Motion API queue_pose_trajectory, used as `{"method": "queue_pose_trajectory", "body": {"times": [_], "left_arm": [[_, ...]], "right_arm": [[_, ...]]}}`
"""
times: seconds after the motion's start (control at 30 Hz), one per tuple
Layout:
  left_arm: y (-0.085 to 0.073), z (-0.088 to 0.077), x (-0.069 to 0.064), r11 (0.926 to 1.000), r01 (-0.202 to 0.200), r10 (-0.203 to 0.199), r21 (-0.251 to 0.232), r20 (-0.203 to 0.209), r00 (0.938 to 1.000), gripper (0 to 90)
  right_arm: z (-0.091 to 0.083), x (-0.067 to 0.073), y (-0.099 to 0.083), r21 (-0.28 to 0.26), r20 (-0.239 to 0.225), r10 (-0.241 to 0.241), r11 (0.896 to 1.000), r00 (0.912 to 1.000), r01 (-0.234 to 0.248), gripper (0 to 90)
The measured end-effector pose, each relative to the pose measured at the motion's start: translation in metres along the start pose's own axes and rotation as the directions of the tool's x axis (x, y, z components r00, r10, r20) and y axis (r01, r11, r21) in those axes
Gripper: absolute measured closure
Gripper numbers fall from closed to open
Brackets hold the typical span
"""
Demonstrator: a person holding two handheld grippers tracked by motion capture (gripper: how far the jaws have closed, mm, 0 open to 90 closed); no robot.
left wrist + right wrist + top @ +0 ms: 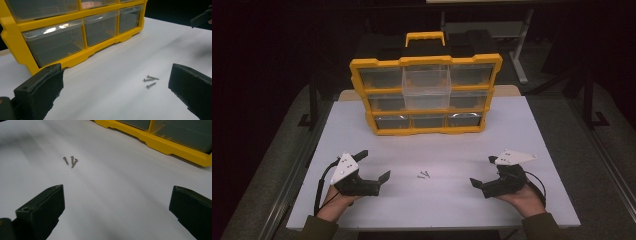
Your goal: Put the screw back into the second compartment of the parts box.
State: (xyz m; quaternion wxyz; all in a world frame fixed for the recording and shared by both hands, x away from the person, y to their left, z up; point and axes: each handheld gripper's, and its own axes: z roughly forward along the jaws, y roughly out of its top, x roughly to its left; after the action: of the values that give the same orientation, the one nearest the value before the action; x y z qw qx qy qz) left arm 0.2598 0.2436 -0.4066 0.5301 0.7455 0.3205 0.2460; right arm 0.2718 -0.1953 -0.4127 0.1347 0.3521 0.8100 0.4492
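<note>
I hold my left gripper (374, 165) and right gripper (482, 171) spread wide and empty at the near edge of the white worktop (522, 135), three screws (423, 175) lying between them, the yellow drawer organizer (427, 95) standing at the far side.

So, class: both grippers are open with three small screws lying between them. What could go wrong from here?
1. The screws lie close together, two touching, so wide jaws may grab several or scatter them.
2. They lie flat on the table, so the pads may slip off.
3. One middle drawer of the organizer juts out and could be knocked.
</note>
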Motion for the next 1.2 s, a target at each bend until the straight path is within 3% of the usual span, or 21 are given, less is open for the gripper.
{"method": "queue_pose_trajectory", "body": {"times": [0.3,0.37,0.43,0.57,0.63,0.7,1.2], "left_arm": [[0.000,-0.002,0.001,1.0000,0.006,-0.006,-0.003,0.005,1.0000,0.0],[0.000,-0.002,0.002,0.9997,0.023,-0.023,-0.005,0.012,0.9997,0.0],[0.000,-0.002,0.002,1.0000,0.007,-0.007,0.004,0.011,0.9999,0.0],[-0.001,-0.002,0.000,0.9998,0.022,-0.022,0.002,0.014,0.9997,0.0],[-0.001,-0.002,0.001,0.9999,0.010,-0.010,0.005,0.017,0.9998,0.0],[0.000,-0.002,0.001,0.9994,0.035,-0.035,-0.001,0.014,0.9993,0.0],[0.000,-0.003,-0.001,0.9996,0.028,-0.028,0.009,0.016,0.9995,0.0]], "right_arm": [[0.008,-0.001,0.016,0.025,-0.034,-0.002,1.000,0.9994,0.003,0.0],[0.010,-0.001,0.020,0.036,-0.041,-0.012,0.999,0.9991,0.014,0.0],[0.013,0.000,0.024,0.046,-0.055,-0.013,0.999,0.9984,0.016,0.0],[0.020,0.000,0.030,0.059,-0.073,-0.020,0.998,0.9972,0.024,0.0],[0.022,0.000,0.034,0.064,-0.076,-0.030,0.997,0.9966,0.035,0.0],[0.024,0.000,0.038,0.065,-0.081,-0.030,0.997,0.9963,0.036,0.0],[0.039,0.002,0.059,0.078,-0.119,-0.057,0.995,0.9913,0.066,0.0]]}}
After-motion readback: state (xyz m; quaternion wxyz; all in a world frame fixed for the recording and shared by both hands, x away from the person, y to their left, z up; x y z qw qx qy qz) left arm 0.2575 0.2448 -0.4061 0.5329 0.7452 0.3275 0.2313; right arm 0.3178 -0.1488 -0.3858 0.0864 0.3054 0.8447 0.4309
